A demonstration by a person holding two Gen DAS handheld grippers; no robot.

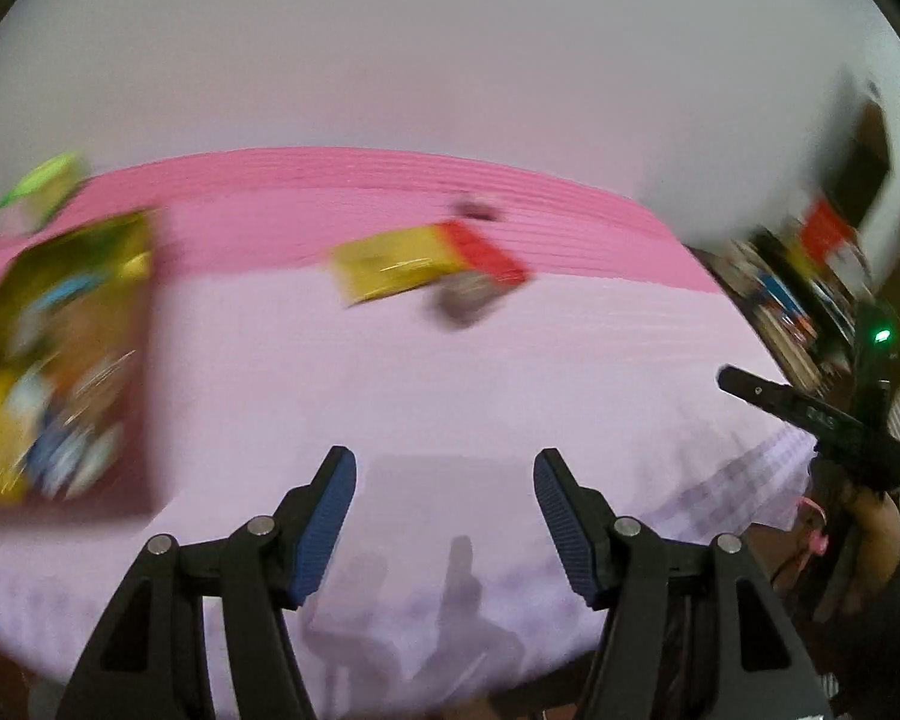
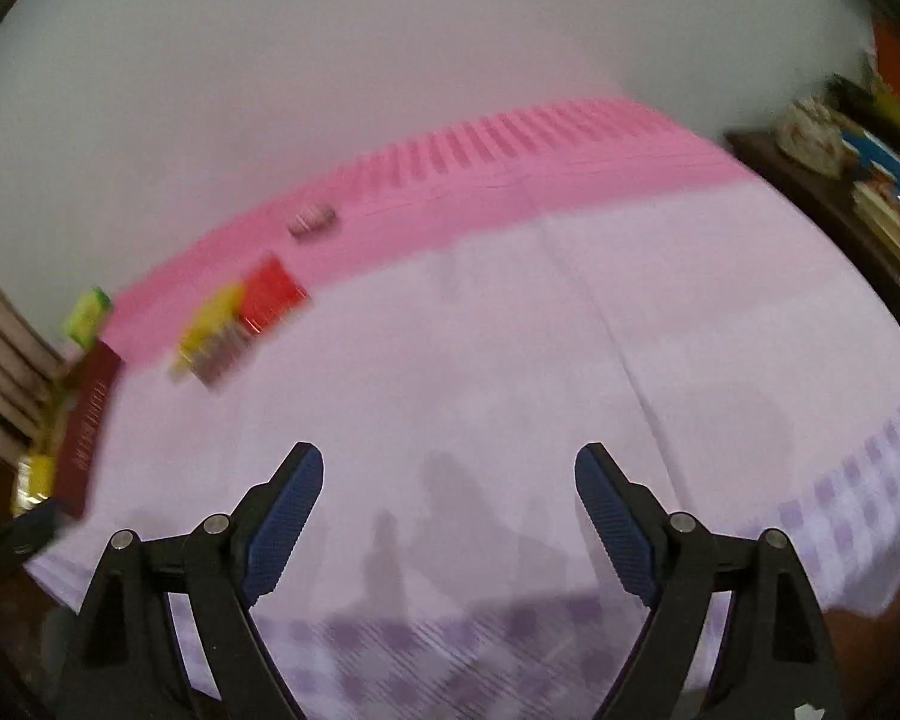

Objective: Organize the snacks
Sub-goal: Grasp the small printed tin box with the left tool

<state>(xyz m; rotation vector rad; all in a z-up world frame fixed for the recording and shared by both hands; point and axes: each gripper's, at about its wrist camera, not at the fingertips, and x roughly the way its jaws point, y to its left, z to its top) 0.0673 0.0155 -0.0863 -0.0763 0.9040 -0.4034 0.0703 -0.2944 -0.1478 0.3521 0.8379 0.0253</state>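
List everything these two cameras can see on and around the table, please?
Large snack box: one, yellow and maroon with blurred print, table's left side.
Yellow-and-red snack packet: one, middle of the table near the pink band.
Small dark wrapped snack: one, brownish, touching that packet.
Small pinkish item: one, on the pink band; too blurred to name.
Green packet: one, far left edge.
Tablecloth: one, lilac with a pink band and checked border.
Cluttered shelf: one, dark, right of the table.
Left gripper: black, blue pads, open, empty.
Right gripper: same, open, empty.
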